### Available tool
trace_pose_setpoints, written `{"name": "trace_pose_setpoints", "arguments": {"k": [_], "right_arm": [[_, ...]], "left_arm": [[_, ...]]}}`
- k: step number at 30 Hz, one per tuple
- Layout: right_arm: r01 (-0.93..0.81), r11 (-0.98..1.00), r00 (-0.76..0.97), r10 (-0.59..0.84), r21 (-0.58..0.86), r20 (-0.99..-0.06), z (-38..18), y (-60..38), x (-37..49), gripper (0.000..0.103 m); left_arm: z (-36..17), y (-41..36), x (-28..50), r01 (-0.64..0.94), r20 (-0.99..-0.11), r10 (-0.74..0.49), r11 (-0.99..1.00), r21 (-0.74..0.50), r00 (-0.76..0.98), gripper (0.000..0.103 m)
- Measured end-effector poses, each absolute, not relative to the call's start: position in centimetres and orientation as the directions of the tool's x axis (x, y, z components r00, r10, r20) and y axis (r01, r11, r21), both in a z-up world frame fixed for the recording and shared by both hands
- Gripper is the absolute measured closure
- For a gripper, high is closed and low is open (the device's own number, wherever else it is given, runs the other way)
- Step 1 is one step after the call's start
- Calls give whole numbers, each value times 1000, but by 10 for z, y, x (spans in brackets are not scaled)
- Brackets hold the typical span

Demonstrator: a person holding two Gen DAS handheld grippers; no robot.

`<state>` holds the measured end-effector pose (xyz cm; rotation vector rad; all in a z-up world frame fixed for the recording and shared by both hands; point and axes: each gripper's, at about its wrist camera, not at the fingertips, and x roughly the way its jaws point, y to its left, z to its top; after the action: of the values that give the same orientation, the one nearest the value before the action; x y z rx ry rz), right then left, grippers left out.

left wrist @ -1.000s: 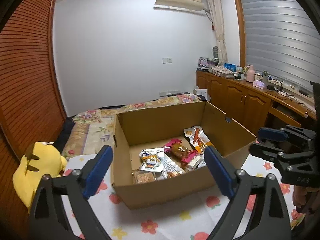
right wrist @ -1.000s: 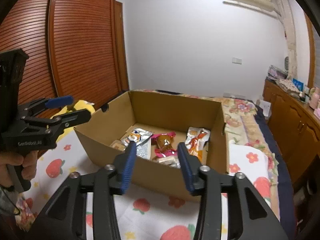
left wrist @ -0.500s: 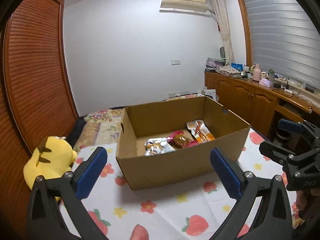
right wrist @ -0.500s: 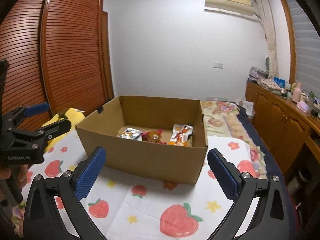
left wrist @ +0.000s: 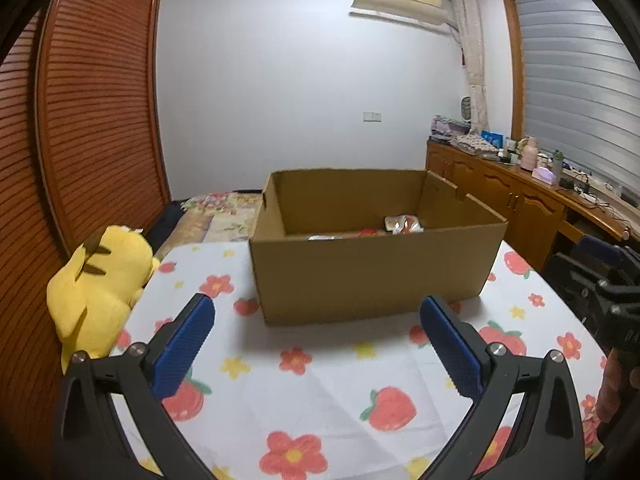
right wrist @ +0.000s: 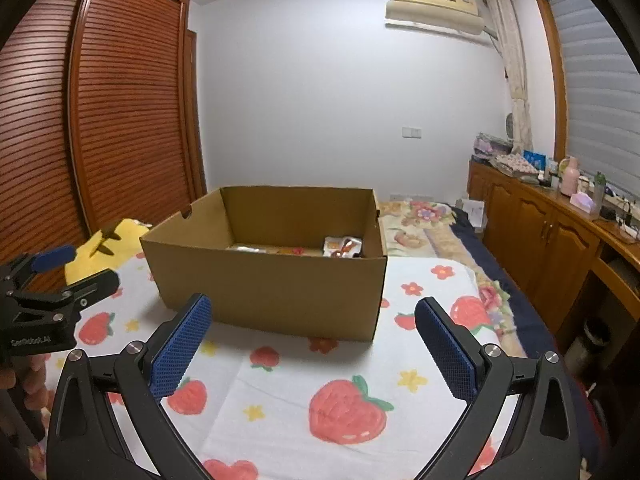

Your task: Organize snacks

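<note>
An open cardboard box (left wrist: 372,272) (right wrist: 272,280) stands on a bed covered with a strawberry-and-flower sheet (left wrist: 320,392) (right wrist: 360,360). Snack packets (left wrist: 402,225) (right wrist: 342,246) peek over its near wall; most of them are hidden by it. My left gripper (left wrist: 316,320) is open and empty, held back from the box's near wall. My right gripper (right wrist: 308,320) is open and empty too, in front of the box's right corner. Each gripper shows at the edge of the other's view, the right one (left wrist: 604,272) and the left one (right wrist: 48,280).
A yellow plush toy (left wrist: 100,284) (right wrist: 100,252) lies at the bed's left edge against the slatted wooden wardrobe (left wrist: 92,140). A wooden cabinet (right wrist: 560,240) with bottles and clutter runs along the right wall. A floral quilt (right wrist: 420,224) lies behind the box.
Both grippers have drawn back and down from the box, so its near wall now hides most snacks. The right gripper's jaws went from half shut to wide open.
</note>
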<state>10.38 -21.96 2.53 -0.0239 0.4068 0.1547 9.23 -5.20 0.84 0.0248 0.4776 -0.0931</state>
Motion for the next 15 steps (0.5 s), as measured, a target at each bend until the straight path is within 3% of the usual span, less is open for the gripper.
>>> {"name": "trace_pose_setpoints", "arguments": {"k": [15], "right_arm": [[-132,991,905,125,11,-406,18,-219,103,0]], "left_arm": [[-5,-40,91,61,-484,-50,998,6,874,0]]}}
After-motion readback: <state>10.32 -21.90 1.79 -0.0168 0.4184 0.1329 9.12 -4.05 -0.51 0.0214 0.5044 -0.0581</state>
